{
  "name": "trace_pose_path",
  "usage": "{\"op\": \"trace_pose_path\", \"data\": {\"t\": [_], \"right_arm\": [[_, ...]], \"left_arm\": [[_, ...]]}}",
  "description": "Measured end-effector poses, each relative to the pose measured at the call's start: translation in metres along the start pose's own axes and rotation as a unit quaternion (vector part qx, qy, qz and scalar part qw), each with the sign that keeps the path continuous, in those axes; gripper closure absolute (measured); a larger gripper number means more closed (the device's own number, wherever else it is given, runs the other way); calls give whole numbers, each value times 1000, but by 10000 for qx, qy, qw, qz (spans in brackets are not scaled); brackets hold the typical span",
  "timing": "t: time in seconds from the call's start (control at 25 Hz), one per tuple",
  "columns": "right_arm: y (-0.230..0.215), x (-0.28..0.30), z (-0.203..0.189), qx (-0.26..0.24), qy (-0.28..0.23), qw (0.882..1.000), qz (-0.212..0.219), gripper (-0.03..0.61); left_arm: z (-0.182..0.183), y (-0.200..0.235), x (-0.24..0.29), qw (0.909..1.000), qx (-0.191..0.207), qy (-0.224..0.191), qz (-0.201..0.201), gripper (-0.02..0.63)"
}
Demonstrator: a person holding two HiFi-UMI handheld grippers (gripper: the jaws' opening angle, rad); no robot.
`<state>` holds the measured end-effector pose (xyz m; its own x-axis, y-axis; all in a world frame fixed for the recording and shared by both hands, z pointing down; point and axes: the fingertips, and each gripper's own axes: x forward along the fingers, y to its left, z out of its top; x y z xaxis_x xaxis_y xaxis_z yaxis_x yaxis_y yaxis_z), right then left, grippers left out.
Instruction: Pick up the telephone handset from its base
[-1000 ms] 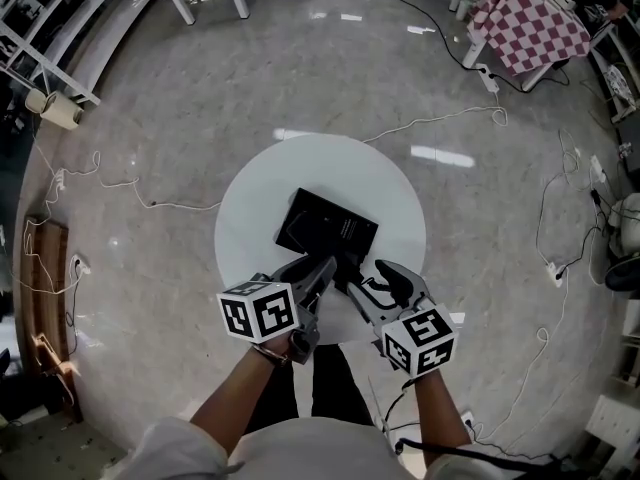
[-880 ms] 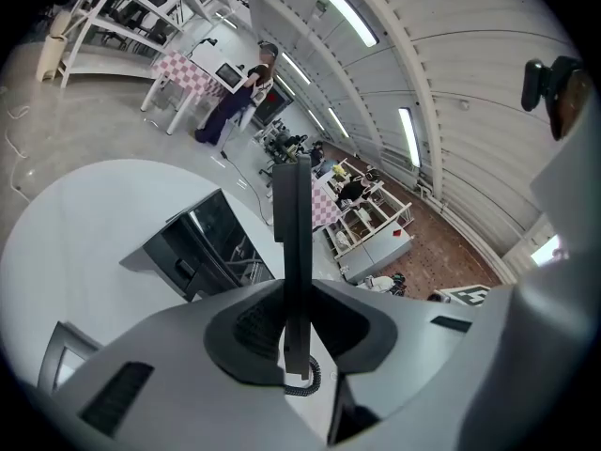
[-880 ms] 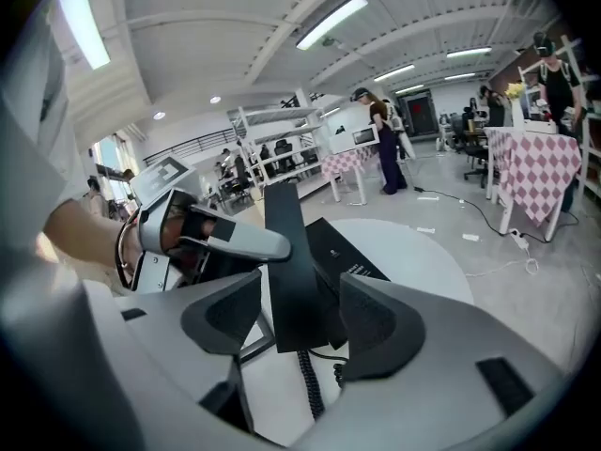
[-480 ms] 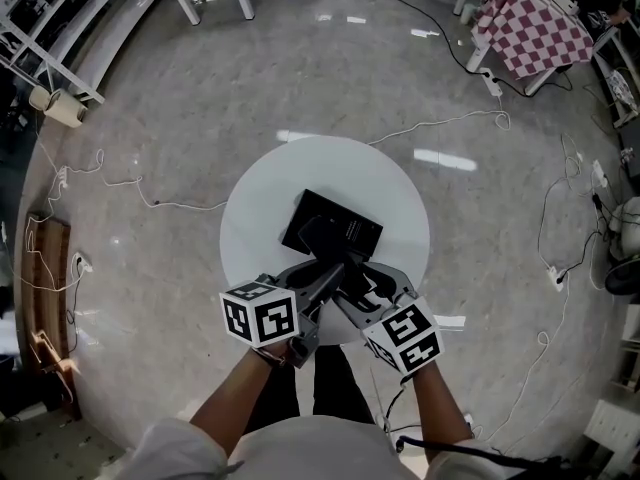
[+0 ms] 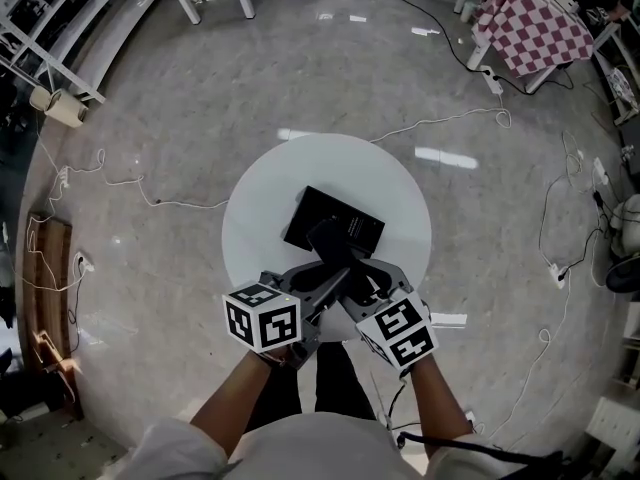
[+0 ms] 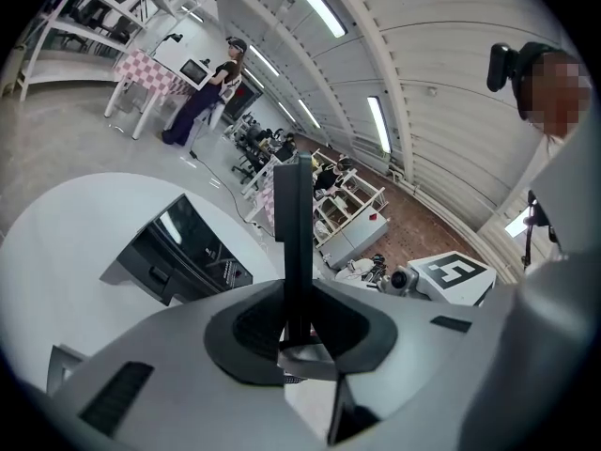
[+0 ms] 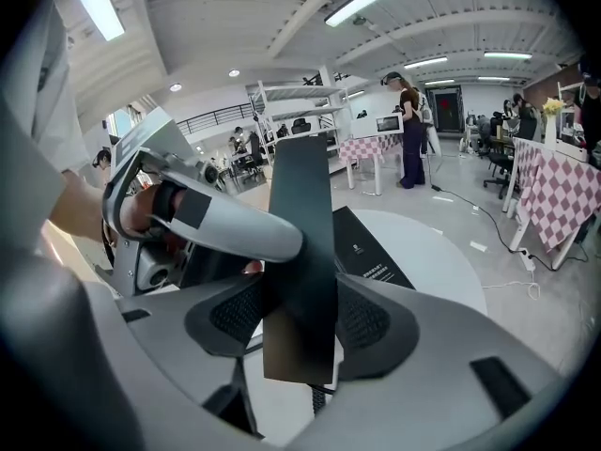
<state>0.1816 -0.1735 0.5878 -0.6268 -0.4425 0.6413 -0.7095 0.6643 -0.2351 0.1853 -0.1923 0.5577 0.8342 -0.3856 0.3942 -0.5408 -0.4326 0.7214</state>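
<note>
Left claw point(image 6: 297, 319) clamped across handset point(image 6: 293, 242) flat faces. Right claw point(image 7: 300, 319) just closing, pads on handset's narrow sides. Handset clear of base point(image 5: 352, 226), above its near edge. Base mid-bench point(image 5: 260, 208). Likely light, stiff, slick plastic: grip mid-length.

Black handset point(image 7: 300, 242) and matching black base point(image 5: 358, 230) on a plain white table point(image 5: 260, 218), black-and-white square-patterned cubes point(image 5: 262, 318) in front, mottled grey floor point(image 5: 200, 98) all round, red-and-white checked tablecloth point(image 5: 530, 23) far off.
</note>
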Motion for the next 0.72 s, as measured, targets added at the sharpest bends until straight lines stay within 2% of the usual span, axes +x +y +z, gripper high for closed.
{"op": "trace_pose_path", "data": {"t": [0.28,0.72], "right_arm": [[3,1,-1,-32,25,10000,55,334],[8,0,-1,-5,-29,10000,-91,345]], "left_arm": [[-1,-5,-1,9999,63,122,-91,530],[-8,-9,-1,9980,474,406,128,526]]}}
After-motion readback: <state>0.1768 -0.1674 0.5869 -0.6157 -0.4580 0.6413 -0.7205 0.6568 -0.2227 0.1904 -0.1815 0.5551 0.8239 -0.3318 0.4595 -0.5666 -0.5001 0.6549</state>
